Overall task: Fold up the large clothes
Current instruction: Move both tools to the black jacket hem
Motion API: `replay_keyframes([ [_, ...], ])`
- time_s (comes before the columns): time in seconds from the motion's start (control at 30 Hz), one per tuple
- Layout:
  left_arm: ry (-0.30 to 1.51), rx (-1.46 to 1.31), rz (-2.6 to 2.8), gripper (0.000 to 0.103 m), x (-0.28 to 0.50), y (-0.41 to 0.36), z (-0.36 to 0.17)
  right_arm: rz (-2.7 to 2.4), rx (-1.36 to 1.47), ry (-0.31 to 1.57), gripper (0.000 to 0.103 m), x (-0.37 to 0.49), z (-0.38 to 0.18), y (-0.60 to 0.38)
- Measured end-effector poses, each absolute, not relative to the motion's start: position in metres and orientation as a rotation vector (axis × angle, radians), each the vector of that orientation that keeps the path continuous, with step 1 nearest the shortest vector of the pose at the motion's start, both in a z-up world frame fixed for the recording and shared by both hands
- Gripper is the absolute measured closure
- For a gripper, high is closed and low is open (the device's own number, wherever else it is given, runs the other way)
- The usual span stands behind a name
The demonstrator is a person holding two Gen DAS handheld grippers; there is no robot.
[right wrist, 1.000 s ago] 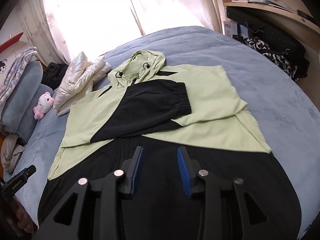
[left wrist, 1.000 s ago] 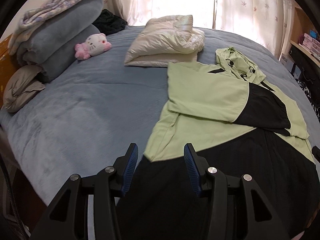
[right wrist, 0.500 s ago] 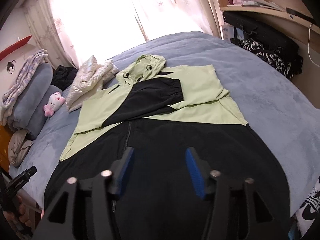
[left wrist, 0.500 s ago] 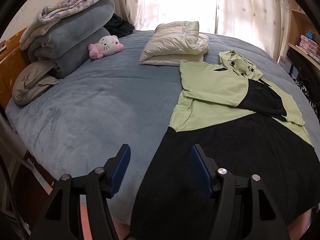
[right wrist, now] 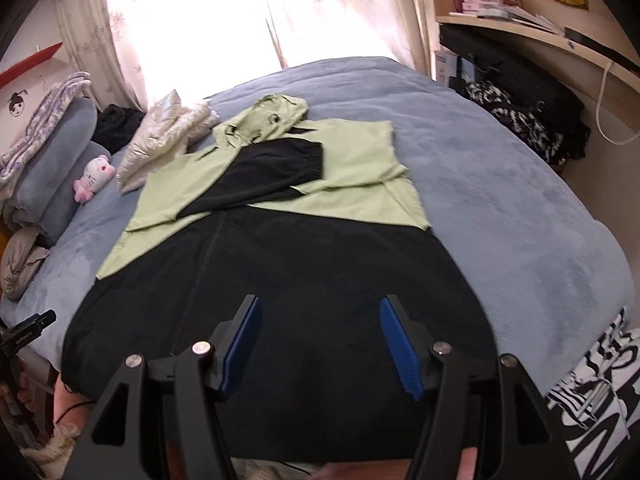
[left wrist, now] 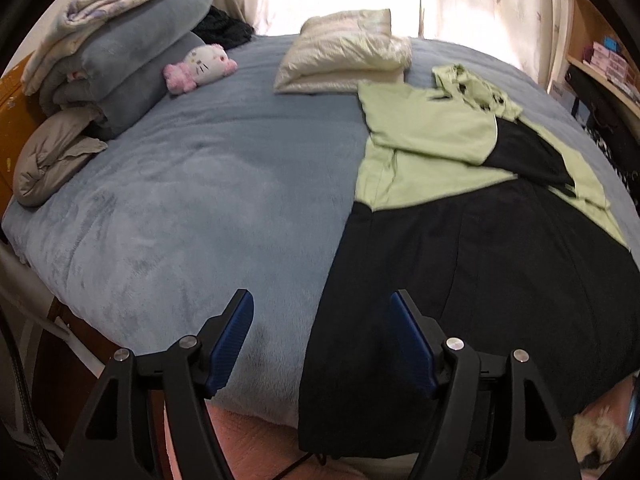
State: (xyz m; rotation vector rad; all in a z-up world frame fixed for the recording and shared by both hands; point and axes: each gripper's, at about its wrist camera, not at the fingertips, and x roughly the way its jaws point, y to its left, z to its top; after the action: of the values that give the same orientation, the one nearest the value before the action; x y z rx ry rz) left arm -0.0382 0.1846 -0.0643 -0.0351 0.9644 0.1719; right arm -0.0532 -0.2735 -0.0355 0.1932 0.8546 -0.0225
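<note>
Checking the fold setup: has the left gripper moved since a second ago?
Yes. The left gripper has pulled back toward the jacket's hem at the bed's near edge, its jaws opening, nothing between them.

Almost nothing is reading clearly here. In the right wrist view, a small black device point(right wrist: 25, 334) is sitting at the near left edge and is carrying a line of white lettering, too small and blurred to make out. A white box point(right wrist: 443, 65) is standing at the far right, beside the curtain under the shelf, and is showing dark printing that is not legible either. In the left wrist view, a white box point(left wrist: 560, 90) at the far right is bearing faint marks that are staying unreadable.
</note>
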Motion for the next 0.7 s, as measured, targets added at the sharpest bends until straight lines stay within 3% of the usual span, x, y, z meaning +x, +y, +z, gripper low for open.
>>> replay_keyframes([
  [0.37, 1.095, -0.116, 0.053, 0.034, -0.036, 0.191, -0.107, -0.112, 0.315, 0.922, 0.041, -0.071, -0.063, -0.339],
  [0.7, 1.09, -0.145, -0.014, 0.016, -0.032, 0.189, -0.12, -0.11, 0.401, 0.94, 0.041, -0.08, -0.084, -0.374],
])
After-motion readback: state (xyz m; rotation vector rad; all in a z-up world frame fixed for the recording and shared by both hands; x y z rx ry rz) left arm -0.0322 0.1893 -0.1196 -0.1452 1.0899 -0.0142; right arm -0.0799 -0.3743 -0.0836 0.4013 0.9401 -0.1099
